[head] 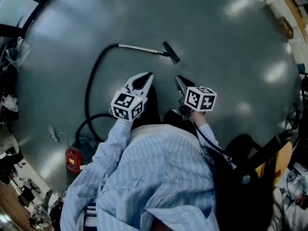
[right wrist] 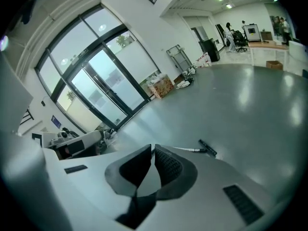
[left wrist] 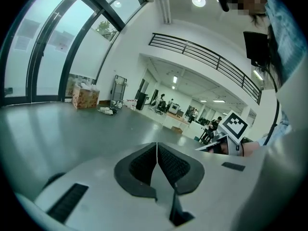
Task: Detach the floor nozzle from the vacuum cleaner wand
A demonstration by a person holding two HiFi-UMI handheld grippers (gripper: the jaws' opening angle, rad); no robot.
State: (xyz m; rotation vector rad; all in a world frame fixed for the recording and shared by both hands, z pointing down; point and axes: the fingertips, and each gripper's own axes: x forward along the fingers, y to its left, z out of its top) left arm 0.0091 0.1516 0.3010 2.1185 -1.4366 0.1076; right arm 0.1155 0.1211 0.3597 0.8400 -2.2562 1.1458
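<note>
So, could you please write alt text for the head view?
A person's left gripper and right gripper, both shut, point toward a wand lying on the floor, nozzle attached. A hose runs back to the red vacuum at lower left.

Pale-blue striped shirt [head: 159, 172]; white left gripper [head: 146, 77] and right gripper [head: 179, 79] bear black-and-white marker cubes [head: 127, 106].
</note>
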